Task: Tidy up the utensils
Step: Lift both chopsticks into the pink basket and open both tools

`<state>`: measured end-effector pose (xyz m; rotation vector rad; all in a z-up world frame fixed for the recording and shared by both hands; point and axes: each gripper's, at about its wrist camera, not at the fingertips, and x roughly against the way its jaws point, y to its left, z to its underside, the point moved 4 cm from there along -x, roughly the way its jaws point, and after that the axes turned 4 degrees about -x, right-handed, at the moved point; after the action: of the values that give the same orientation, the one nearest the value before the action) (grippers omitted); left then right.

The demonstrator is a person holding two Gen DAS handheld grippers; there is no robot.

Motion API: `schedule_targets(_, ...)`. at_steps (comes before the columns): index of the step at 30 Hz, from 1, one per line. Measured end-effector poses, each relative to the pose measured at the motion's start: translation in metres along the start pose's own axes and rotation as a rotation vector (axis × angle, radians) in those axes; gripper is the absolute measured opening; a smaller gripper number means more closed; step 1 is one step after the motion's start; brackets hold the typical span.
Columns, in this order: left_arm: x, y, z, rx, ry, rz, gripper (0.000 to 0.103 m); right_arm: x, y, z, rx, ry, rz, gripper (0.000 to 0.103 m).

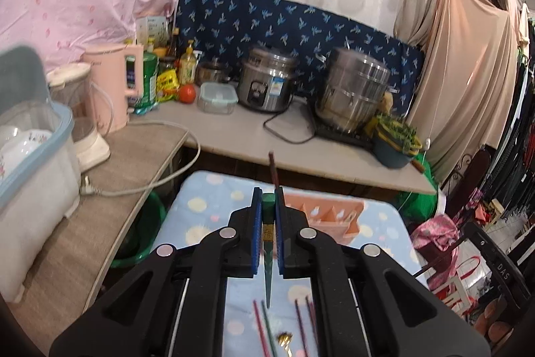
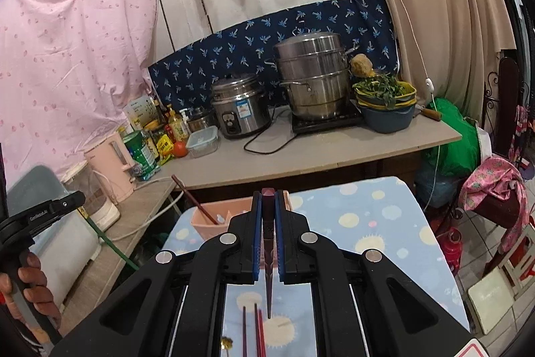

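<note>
Chopsticks fill little of the pink utensil holder (image 2: 214,219) so far: in the right wrist view one dark red chopstick (image 2: 192,198) leans out of it toward 11 o'clock, while the holder (image 1: 329,216) sits on the dotted blue cloth (image 1: 207,206) at 1 o'clock of the left gripper (image 1: 268,206). The left gripper is pinched tight on a green chopstick (image 1: 268,260), which runs back between the pads toward 6 o'clock; loose chopsticks (image 1: 302,323) lie on the cloth below. The right gripper (image 2: 268,206) is likewise clamped on a maroon chopstick (image 2: 268,243), the holder at its 10 o'clock
</note>
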<state>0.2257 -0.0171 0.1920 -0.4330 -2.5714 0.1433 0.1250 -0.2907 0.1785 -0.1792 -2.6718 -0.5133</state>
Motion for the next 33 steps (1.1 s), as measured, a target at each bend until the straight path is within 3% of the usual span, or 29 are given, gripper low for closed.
schedule_targets(9,-0.01,-0.028,-0.078,-0.003,-0.163,0.045,0.007,-0.037,0.028,-0.075,-0.017,-0.127,-0.057,0.007)
schedule_targets(14,-0.038,-0.032,-0.09,-0.006,-0.17,0.042,0.007,-0.073,0.035,-0.092,-0.036,-0.125,-0.069,0.007)
schedule_targets(25,-0.121,-0.019,-0.051,-0.009,-0.047,0.007,0.007,-0.15,0.025,-0.047,-0.038,0.037,-0.067,0.007)
schedule_targets(33,-0.149,-0.009,-0.028,0.004,0.018,-0.026,0.007,-0.178,0.016,-0.016,-0.031,0.121,-0.049,0.008)
